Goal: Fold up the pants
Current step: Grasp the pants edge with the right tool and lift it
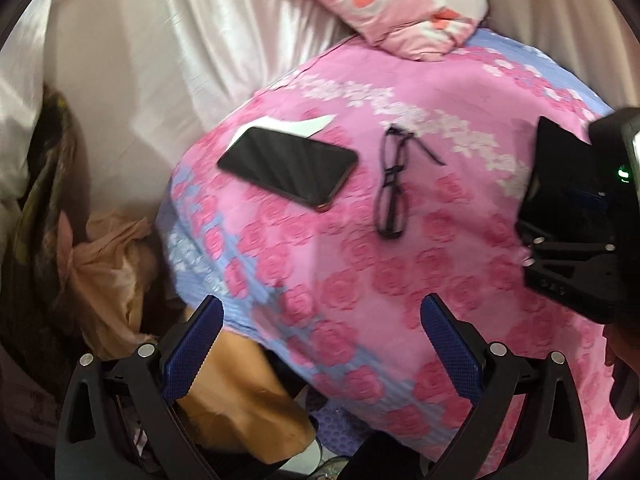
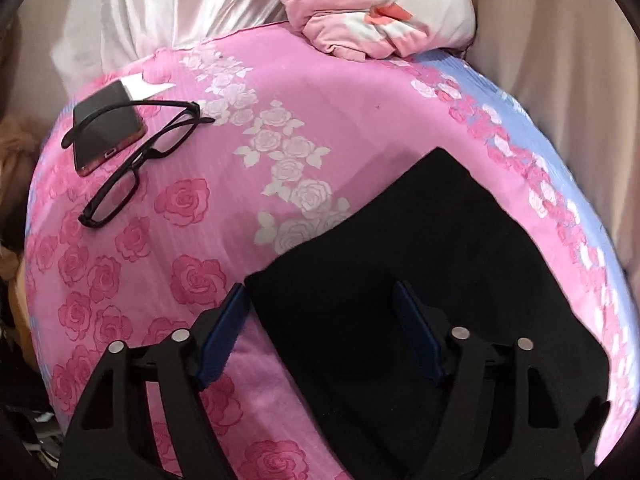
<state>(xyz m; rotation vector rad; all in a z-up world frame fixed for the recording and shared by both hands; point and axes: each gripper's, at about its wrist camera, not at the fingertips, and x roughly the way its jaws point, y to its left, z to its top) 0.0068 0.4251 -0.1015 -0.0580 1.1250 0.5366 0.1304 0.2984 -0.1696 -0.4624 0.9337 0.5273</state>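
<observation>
the black pants point(image 2: 400, 264) are lying as a flat, compact slab on the pink rose bedspread point(image 2: 192, 208), near the bed's right edge, apparently already folded down. the right tool point(image 2: 320, 328) is hovering over their near left corner, fingers spread and holding nothing, probably placed to pinch that edge. the left tool point(image 1: 320, 344) is gaping empty too, off over the bed's left side, keeping clear of the phone point(image 1: 288, 168) and glasses point(image 1: 394, 184).

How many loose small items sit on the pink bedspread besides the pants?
3: phone near the left edge, white paper tucked under its far end, eyeglasses just right of it. More may be out of view.
</observation>
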